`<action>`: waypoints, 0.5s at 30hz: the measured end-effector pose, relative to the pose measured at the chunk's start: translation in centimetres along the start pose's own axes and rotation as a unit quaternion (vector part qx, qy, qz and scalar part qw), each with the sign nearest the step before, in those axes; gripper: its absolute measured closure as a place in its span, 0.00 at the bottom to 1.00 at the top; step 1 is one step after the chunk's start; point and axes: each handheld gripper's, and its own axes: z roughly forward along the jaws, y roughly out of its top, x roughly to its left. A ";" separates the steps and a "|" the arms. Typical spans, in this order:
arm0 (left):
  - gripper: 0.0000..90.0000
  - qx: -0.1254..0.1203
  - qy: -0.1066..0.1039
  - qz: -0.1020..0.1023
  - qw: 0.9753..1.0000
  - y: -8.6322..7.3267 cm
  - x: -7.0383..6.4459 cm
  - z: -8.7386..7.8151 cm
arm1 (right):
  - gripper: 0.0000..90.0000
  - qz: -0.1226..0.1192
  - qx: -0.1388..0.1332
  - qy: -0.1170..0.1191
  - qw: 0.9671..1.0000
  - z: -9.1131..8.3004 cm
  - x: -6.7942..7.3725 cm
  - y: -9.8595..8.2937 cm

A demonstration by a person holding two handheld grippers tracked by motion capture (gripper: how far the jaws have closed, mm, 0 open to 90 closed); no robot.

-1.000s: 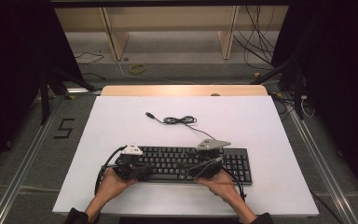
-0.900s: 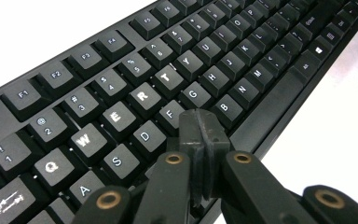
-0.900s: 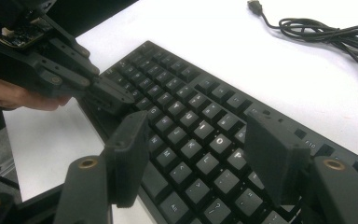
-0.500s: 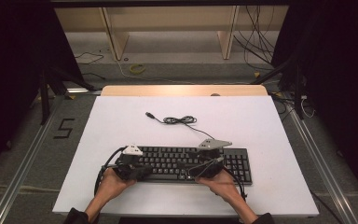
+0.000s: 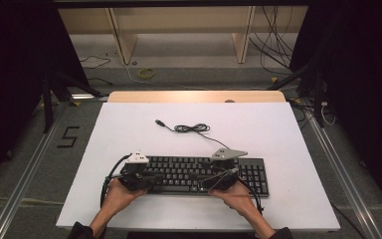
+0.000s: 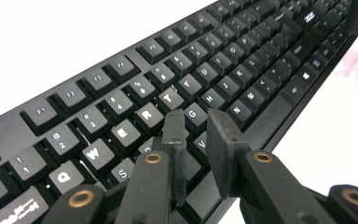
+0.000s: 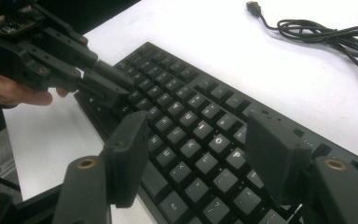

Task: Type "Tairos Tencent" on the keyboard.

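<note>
- Black keyboard is laid flat at the desk's near edge.
- Left tongs are nearly clenched, empty, poised over the F/G keys.
- Right tongs are spread wide, empty, above the O/P keys.
- Keyboard cable is coiled behind it.

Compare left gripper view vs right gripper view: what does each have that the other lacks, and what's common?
Left gripper view alone: the left gripper, jaws a narrow gap apart, over the F and G keys, with the letter legends readable and nothing between the jaws.

Right gripper view alone: the right gripper, jaws wide apart above the O and P keys, the coiled cable with its USB plug, and a hand holding the other gripper.

Both: the black keyboard on the white table.
</note>
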 end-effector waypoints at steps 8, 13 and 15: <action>0.69 -0.015 0.004 -0.012 1.000 0.1 0.4 -0.3 | 0.45 -0.001 -0.001 0.001 1.000 0.0 0.1 0.0; 0.58 -0.028 0.013 -0.021 0.999 0.3 0.8 -0.6 | 0.44 -0.001 -0.003 0.003 1.000 0.1 0.1 0.0; 0.55 -0.029 0.014 -0.025 0.999 0.3 1.0 -0.6 | 0.44 -0.001 -0.003 0.003 1.000 0.1 0.1 -0.1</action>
